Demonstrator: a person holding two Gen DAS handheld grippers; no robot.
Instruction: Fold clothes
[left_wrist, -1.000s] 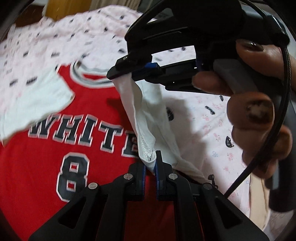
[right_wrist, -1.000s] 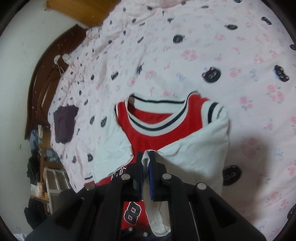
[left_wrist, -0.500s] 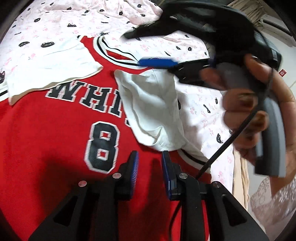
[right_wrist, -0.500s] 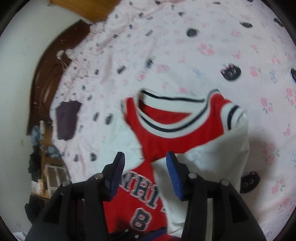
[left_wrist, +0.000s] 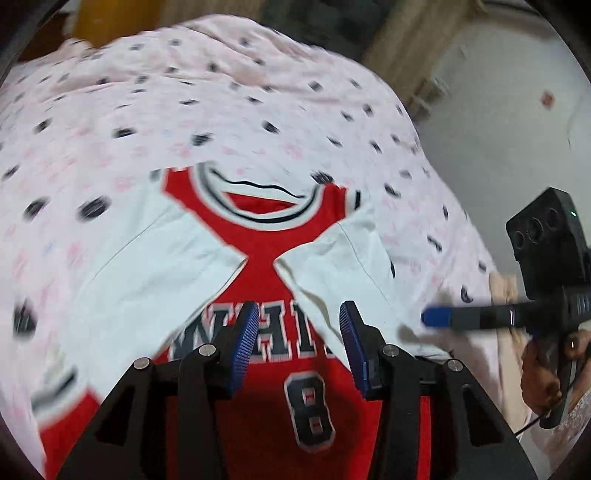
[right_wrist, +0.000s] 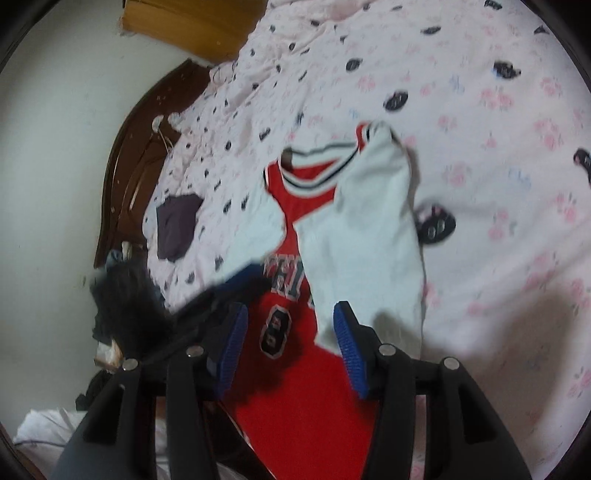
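A red jersey (left_wrist: 258, 251) with a black number 8 and white sleeves lies face up on the bed; it also shows in the right wrist view (right_wrist: 295, 387). Both white sleeves (left_wrist: 343, 258) are folded in over the chest, and the right one (right_wrist: 365, 236) is clear in the right wrist view. My left gripper (left_wrist: 297, 343) is open and empty above the jersey's lettering. My right gripper (right_wrist: 288, 347) is open and empty above the number 8; it also shows at the right of the left wrist view (left_wrist: 436, 317).
The bed has a pink sheet (right_wrist: 498, 110) with black cat prints. A dark folded garment (right_wrist: 175, 229) lies near the wooden headboard (right_wrist: 125, 177). Clutter sits on the floor at the left of the bed (right_wrist: 110, 332). A white wall (left_wrist: 517, 129) is to the right.
Both grippers were shut on the right white sleeve, then opened and let it drop on the jersey. Both have since pulled back and up, away from the jersey.
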